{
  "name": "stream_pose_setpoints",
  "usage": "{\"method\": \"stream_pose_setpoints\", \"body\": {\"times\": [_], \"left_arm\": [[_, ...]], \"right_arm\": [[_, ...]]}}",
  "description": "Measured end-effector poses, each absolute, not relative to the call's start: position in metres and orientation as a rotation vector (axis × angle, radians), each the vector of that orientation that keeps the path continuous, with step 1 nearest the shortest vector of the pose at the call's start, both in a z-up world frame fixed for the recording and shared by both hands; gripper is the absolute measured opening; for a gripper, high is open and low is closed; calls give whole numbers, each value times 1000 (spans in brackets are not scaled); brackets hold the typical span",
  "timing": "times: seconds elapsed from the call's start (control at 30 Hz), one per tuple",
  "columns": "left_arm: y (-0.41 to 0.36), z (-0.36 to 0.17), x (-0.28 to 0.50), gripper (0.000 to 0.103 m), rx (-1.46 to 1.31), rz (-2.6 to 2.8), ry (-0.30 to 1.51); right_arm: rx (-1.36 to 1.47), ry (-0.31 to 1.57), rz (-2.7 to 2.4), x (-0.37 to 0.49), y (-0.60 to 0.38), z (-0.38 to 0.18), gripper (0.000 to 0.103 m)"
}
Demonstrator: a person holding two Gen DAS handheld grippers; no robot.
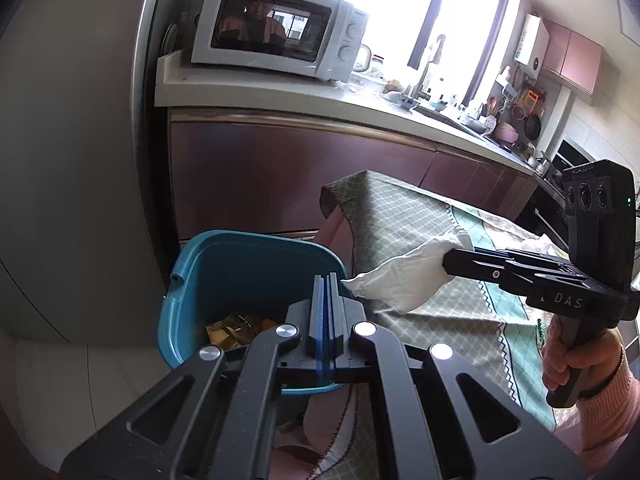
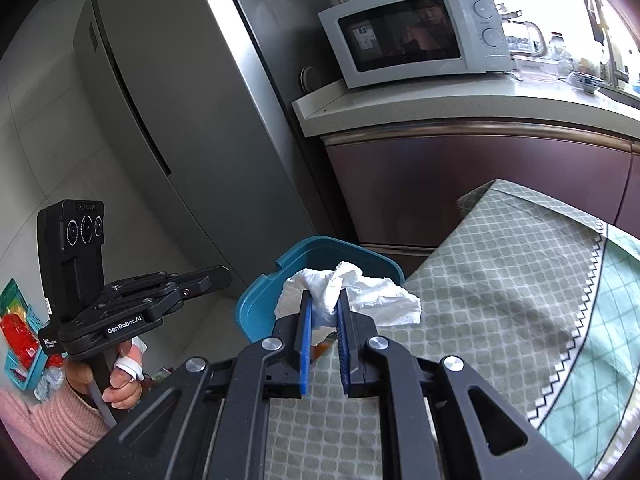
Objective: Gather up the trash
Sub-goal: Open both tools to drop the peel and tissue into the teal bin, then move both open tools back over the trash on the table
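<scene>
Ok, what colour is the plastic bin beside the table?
Teal blue plastic bin, clearest in the left wrist view.

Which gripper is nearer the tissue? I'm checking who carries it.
Right. The right gripper is shut on the tissue beside the bin. The left gripper, shut and empty, is over the bin, just short of it.

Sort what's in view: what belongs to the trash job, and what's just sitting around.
Job:
white tissue, pinched in the right gripper
blue bin, some trash already inside
left gripper, shut, empty

Lying about:
microwave
fridge
tablecloth
</scene>
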State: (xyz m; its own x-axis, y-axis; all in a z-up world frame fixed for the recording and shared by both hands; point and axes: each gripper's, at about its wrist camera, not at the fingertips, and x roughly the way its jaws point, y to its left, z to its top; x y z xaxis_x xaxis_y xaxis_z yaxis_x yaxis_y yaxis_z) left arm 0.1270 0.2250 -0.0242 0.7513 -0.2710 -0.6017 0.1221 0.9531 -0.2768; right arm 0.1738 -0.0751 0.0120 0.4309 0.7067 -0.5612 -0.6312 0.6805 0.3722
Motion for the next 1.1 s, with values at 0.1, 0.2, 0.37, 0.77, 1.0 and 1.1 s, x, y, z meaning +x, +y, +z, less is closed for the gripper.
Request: {"method": "stream_pose_setpoints", "body": {"times": [0.1,0.2,0.37,0.77,1.0,1.1], "left_arm": [[228,-32,130,2,-237,-208,707],[228,-39,132,2,-239,-205,722],[226,-47,136,2,-243,-196,743],[224,-55,138,4,-250,-201,752],[208,-49,132,17,-239,-248,728],[193,-43,129,23,-222,-288,712]], "right_arm": [[76,777,832,181,-58,6,10],[31,805,818,188,-40,-1,10],[-23,847,793,201,-15,-15,11],[5,923,763,218,-1,-38,29],[49,882,776,200,-28,-27,31],[52,844,777,186,-47,-17,35]]}}
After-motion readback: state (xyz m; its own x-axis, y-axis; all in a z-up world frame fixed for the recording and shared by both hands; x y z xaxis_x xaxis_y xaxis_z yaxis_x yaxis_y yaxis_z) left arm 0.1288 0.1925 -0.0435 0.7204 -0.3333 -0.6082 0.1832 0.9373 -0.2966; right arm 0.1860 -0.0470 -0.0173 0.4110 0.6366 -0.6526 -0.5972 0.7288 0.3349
